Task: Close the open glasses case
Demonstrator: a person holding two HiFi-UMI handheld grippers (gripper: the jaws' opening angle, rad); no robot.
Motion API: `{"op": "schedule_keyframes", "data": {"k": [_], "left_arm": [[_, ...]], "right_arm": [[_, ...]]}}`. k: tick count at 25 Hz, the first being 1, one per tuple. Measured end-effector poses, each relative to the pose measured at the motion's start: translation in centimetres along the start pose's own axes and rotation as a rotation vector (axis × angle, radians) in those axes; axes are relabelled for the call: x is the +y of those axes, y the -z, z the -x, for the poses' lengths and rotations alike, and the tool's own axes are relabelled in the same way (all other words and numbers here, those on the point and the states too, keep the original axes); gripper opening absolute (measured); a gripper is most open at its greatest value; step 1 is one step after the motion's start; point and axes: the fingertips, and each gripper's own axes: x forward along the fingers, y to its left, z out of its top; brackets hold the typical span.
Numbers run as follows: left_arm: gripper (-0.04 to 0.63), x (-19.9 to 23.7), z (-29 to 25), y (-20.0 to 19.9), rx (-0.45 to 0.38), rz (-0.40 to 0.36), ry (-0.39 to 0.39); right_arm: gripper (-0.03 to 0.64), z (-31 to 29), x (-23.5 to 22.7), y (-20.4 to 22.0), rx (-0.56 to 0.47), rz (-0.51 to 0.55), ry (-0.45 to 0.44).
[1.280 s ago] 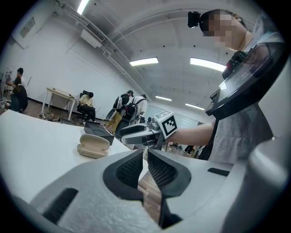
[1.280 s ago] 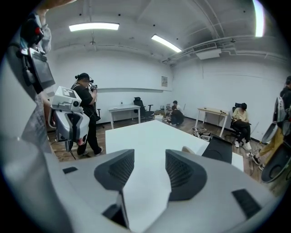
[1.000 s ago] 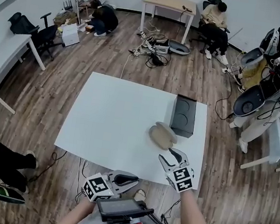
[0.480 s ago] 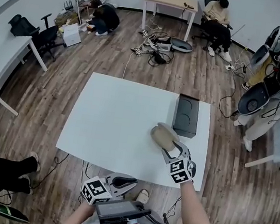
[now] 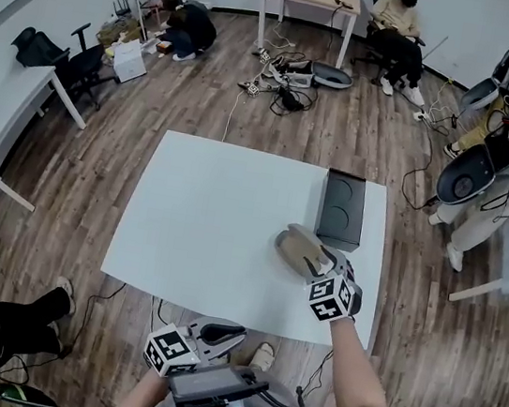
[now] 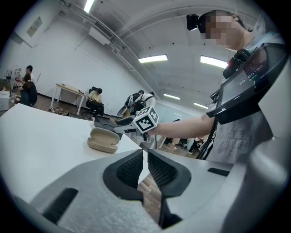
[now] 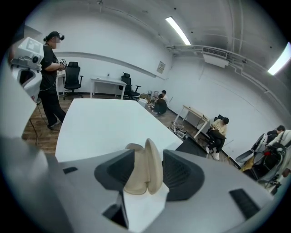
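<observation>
The beige glasses case (image 5: 297,248) lies on the white table (image 5: 215,211) near its right front part. My right gripper (image 5: 320,261) reaches over the front edge and holds the case's near end between its jaws. In the right gripper view the case (image 7: 144,168) fills the gap, with a pad against each half and the two halves pressed close with only a thin seam. The left gripper view shows the case (image 6: 103,139) as almost closed, with the right gripper (image 6: 119,131) at its end. My left gripper (image 5: 215,337) hangs below the table's front edge, shut and empty.
A flat black box (image 5: 341,211) with two round dents lies just behind the case, near the table's right edge. Beyond the table are wood floor, cables, other desks and several people. A person with gear stands at the right.
My right gripper has moved forward from the table's front edge onto the case and closed round it. The raised lid has come down toward the base. The left gripper has stayed put.
</observation>
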Motion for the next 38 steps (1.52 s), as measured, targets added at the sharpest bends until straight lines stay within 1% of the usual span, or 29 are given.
{"op": "schedule_keyframes", "data": {"k": [5,10,12,14,19,24,33,38], "left_arm": [[0.026,0.2,0.1,0.2,0.007,0.011,-0.001],[0.026,0.4,0.0,0.7,0.013,0.025,-0.006],[0.026,0.4,-0.2,1.0,0.013,0.029,-0.007],[0.026,0.5,-0.3,1.1,0.01,0.036,-0.01],[0.026,0.5,-0.6,1.1,-0.004,0.053,-0.017],[0.026,0.6,-0.7,1.5,-0.013,0.075,-0.024],[0.026,1.2,-0.9,1.2,-0.024,0.079,-0.019],[0.026,1.1,-1.0,1.5,-0.016,0.082,-0.012]], "right_arm": [[0.19,-0.8,-1.2,0.8,0.053,0.01,-0.014],[0.185,-2.1,-1.0,2.0,0.107,0.059,-0.017],[0.162,-2.5,-0.9,2.5,0.128,0.072,-0.015],[0.123,-2.9,-0.9,2.9,0.145,0.079,-0.014],[0.104,-3.9,-1.1,3.9,0.199,0.097,-0.022],[0.096,-4.5,-1.0,4.3,0.232,0.122,-0.026],[0.064,-4.9,-1.1,4.6,0.258,0.14,-0.005],[0.051,-4.9,-1.0,4.6,0.261,0.157,-0.001]]}}
